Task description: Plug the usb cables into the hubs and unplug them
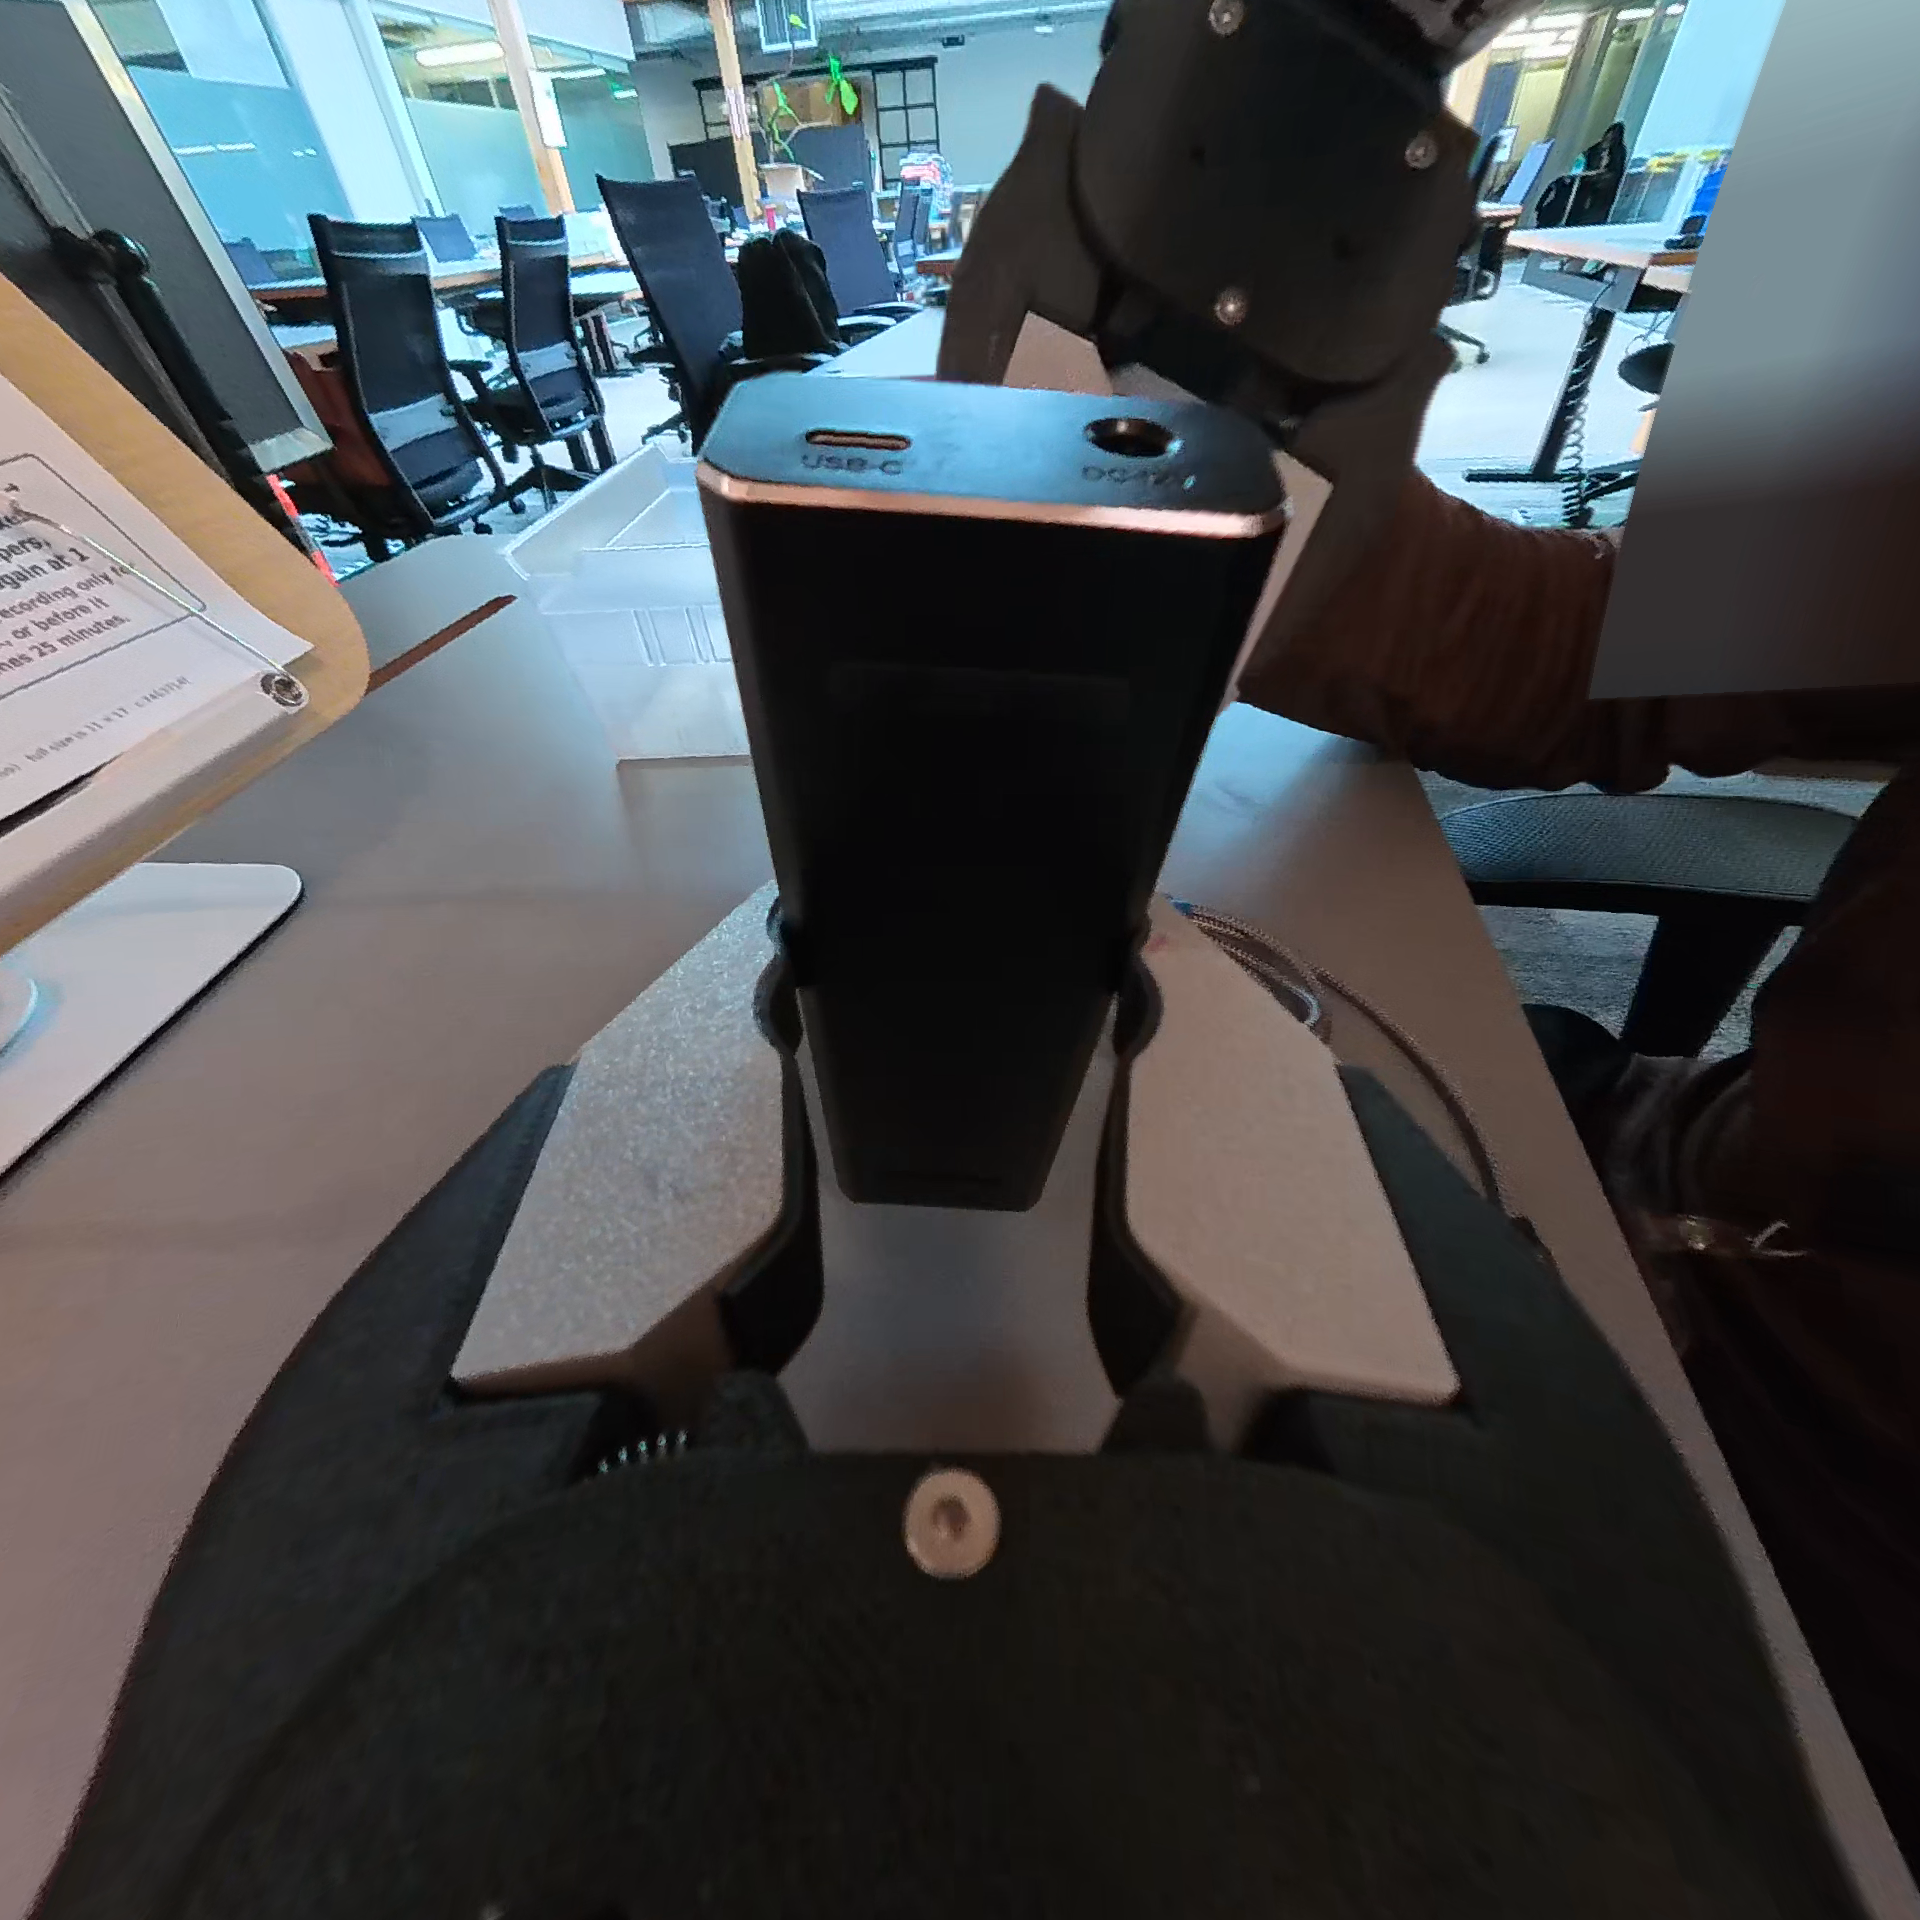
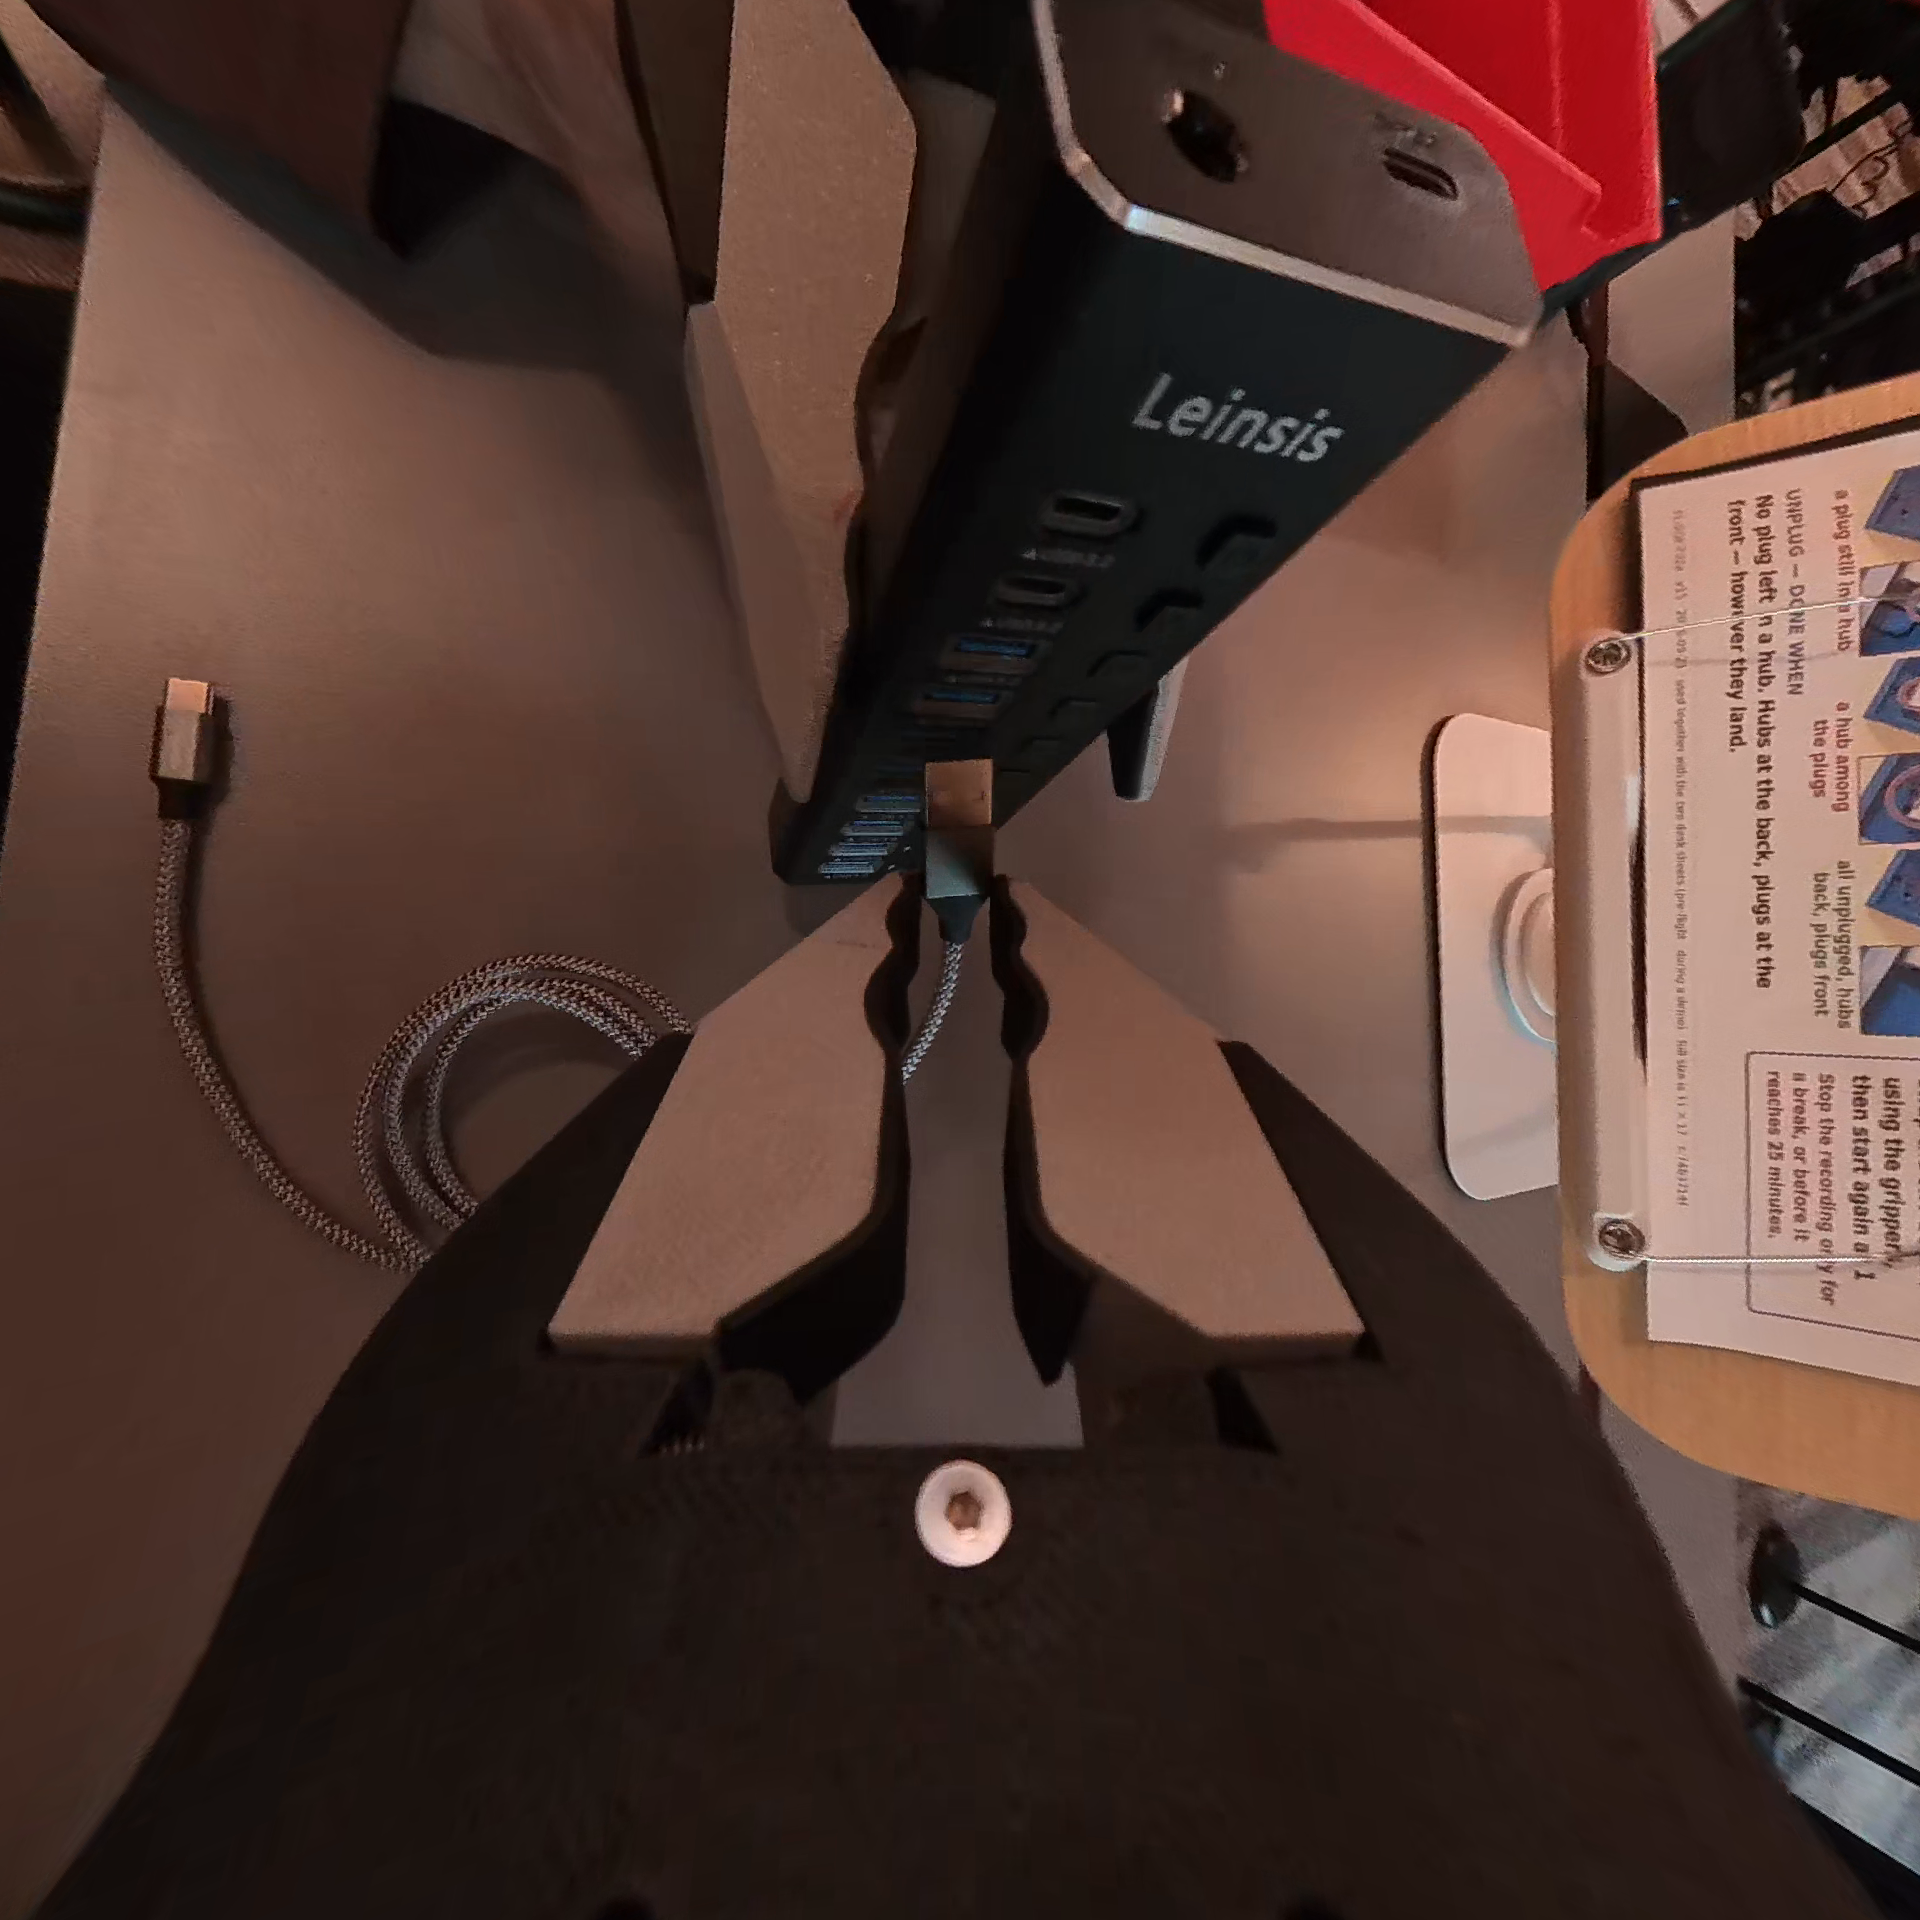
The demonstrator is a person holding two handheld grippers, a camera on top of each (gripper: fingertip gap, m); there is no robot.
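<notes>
Hub clamped in left claw; right claw pinching USB plug.

Instruction sheet, office chairs

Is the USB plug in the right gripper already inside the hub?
Out. The plug has bare metal fully showing against the hub.

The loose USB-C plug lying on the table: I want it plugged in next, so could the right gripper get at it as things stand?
Probably not yet: the right gripper is shut on the USB-A plug at the hub. The USB-C plug itself lies unobstructed.
</notes>
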